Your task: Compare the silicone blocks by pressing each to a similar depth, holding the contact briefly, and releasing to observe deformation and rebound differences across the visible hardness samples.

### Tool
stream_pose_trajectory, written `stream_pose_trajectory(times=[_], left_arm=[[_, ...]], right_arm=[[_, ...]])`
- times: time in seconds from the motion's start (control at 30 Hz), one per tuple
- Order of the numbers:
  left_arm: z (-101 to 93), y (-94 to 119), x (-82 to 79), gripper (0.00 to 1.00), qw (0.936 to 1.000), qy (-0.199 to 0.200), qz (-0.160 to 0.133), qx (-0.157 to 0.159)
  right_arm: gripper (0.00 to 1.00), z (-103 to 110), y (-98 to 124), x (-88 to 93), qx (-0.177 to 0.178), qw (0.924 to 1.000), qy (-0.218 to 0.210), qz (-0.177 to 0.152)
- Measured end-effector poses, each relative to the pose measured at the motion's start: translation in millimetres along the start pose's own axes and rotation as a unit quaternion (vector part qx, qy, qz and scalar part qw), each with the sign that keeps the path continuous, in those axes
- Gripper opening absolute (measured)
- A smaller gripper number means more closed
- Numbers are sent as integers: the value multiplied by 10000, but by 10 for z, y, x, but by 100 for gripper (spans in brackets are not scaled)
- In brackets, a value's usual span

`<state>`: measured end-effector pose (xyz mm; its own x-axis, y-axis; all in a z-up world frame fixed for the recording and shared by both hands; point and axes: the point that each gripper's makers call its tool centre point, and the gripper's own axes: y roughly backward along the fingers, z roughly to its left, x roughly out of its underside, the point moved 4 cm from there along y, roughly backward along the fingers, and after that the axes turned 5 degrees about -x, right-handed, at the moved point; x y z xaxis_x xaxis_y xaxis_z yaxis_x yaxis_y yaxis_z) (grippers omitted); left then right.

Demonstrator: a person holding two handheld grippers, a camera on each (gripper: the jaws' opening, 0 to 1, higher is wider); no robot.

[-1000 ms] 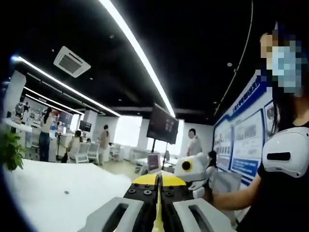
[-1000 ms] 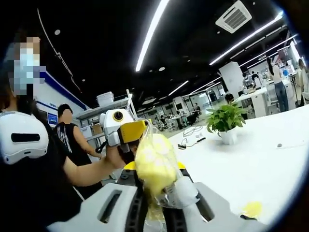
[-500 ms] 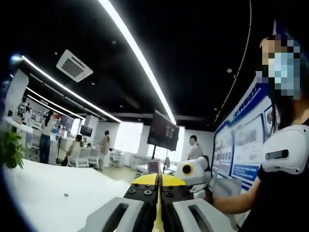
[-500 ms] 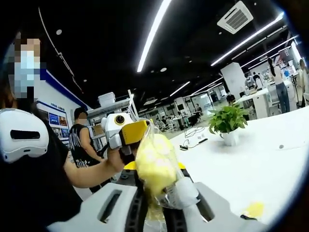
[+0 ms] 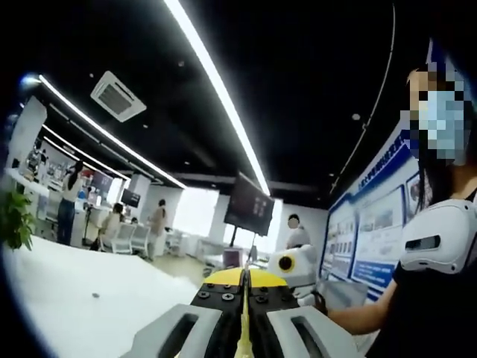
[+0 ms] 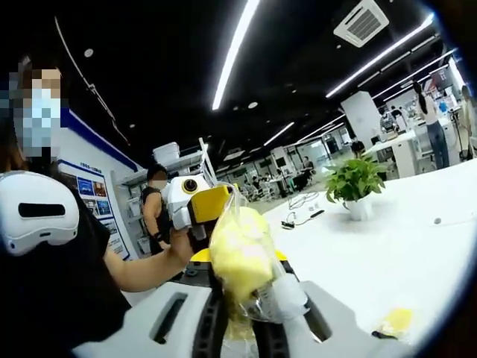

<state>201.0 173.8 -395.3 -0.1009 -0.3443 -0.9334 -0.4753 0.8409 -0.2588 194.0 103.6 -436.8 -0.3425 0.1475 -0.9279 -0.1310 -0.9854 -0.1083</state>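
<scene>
My right gripper [image 6: 240,302] is shut on a clear plastic bag [image 6: 240,257] with soft yellow material inside; the bag stands up between the jaws and hides their tips. Behind the bag, the left gripper [image 6: 195,205] is held up in a person's hand. In the left gripper view my left gripper [image 5: 243,298] has its jaws together, with a thin yellow strip in the seam; what it is I cannot tell. The right gripper [image 5: 294,262] shows small beyond it, in the person's other hand. A small yellow piece [image 6: 395,322] lies on the white table [image 6: 387,253].
A potted plant [image 6: 354,183] stands at the table's far side, with cables beside it. The person holding the grippers [image 5: 440,246] is close at the side. Other people, desks, chairs and a hanging screen [image 5: 250,211] fill the office behind.
Both grips are unchanged. A person in black in the background of the right gripper view has walked to the right, behind the raised left gripper. Both views have shifted slightly.
</scene>
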Motion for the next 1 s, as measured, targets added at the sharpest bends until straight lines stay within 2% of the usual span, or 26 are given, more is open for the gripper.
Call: stream_pose_trajectory(times=[0.17,0.47,0.8,1.0], left_arm=[[7,7,7,0,10000,72,4,37],[24,27,21,0,9999,-66,99,-10],[22,41,27,0,9998,-183,-16,-52],[42,41,74,0,9997,-243,10,-85]], right_arm=[[3,-6,2,13,-15,10000,-50,12],[2,-7,-2,40,20,10000,42,84],[3,-21,-16,50,-37,10000,29,-15],[3,-38,3,95,81,9998,160,22]])
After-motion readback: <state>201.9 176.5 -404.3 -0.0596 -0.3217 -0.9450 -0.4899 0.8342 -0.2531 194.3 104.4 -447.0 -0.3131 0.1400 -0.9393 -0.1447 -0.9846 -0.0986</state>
